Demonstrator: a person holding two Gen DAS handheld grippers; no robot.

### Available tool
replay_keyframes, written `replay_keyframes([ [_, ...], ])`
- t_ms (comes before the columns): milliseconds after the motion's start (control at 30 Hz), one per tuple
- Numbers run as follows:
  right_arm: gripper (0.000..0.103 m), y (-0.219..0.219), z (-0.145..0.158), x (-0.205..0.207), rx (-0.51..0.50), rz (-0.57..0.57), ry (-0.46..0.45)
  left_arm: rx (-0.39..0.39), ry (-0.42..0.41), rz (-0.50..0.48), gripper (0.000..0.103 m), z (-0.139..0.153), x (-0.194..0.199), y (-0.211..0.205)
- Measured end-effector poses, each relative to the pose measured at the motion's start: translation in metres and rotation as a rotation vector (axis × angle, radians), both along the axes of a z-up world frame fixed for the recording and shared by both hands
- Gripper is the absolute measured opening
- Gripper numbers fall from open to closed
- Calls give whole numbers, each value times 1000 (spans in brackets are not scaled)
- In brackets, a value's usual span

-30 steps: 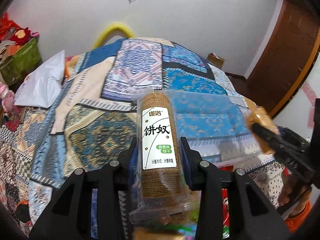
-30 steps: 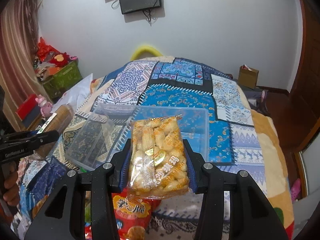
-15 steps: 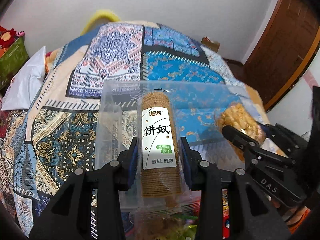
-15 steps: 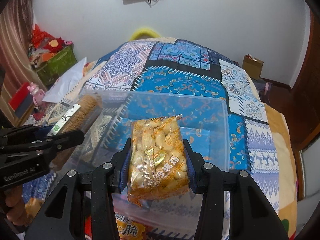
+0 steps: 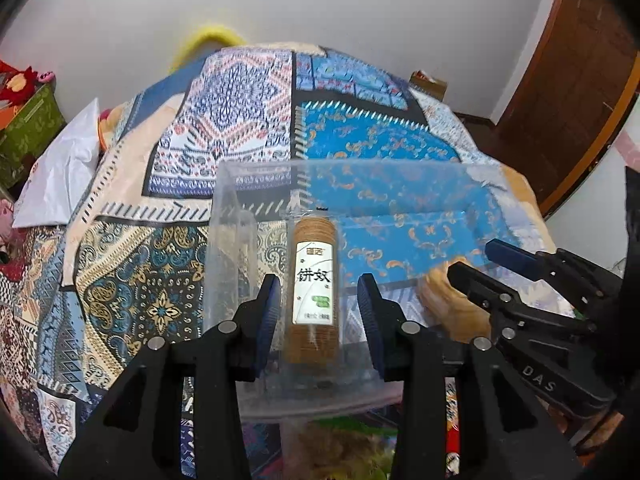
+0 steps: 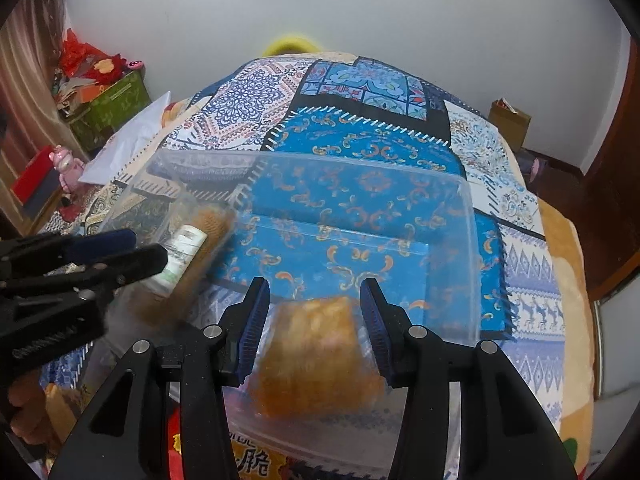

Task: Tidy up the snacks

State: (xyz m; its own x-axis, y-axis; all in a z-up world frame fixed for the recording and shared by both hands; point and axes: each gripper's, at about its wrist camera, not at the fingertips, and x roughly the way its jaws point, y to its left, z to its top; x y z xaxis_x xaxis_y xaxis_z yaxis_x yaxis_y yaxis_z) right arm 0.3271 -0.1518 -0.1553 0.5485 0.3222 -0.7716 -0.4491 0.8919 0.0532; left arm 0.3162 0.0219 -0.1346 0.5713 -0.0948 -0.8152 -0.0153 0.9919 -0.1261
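A clear plastic box stands on the patterned bed cover. In the left wrist view my left gripper is open, and the roll of brown biscuits with a white label lies free between its fingers inside the box. In the right wrist view my right gripper is open, and the blurred bag of yellow puffed snacks drops between its fingers into the box. The biscuit roll also shows there at the box's left, by the left gripper.
More snack packets lie below the box's near wall, a red one and a green-yellow one. A white pillow and a green box are at the left. A wooden door is at the right.
Both grippers moved forward over the clear box and opened. The biscuit roll and the yellow snack bag left the fingers and went into the box.
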Motion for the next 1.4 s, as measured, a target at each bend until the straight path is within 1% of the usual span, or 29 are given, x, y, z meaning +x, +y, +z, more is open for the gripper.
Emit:
replay_keyframes([
  [67,47,-2,7,-3,10,0,-7,0,-13,1,40,9,-5,1],
  [133,52,-5,17,-10,19,-6,-33,-4,-30,2,40,20,-12,4],
  [167,54,-7,21,-12,23,-8,-44,-3,-41,2,41,25,-18,5],
  [200,56,-8,26,-16,27,-7,-57,1,-49,2,42,29,-21,6],
  [267,59,-12,37,-26,37,-4,-84,12,-72,1,52,38,-32,8],
  [300,61,-13,41,-29,40,-3,-92,15,-80,0,53,41,-37,9],
  [367,63,-17,50,-40,55,1,-115,17,-91,-9,54,47,-48,10],
  [433,63,-18,55,-47,62,7,-127,18,-88,-20,55,49,-57,10],
  [533,64,-18,60,-60,57,14,-149,9,-79,-22,59,48,-70,11],
  [600,67,-16,61,-68,60,22,-156,4,-70,-27,59,45,-79,14],
  [667,70,-16,60,-76,67,29,-159,14,-60,-29,59,41,-87,15],
  [800,71,-11,50,-87,56,42,-151,19,-30,-37,59,29,-100,18],
  [1033,71,-2,11,-92,39,65,-42,17,32,-42,59,2,-114,25],
  [1133,71,2,1,-89,39,71,0,6,62,-48,59,-8,-118,24],
  [1400,71,14,-14,-95,-29,112,31,-7,96,-90,59,-25,-120,14],
])
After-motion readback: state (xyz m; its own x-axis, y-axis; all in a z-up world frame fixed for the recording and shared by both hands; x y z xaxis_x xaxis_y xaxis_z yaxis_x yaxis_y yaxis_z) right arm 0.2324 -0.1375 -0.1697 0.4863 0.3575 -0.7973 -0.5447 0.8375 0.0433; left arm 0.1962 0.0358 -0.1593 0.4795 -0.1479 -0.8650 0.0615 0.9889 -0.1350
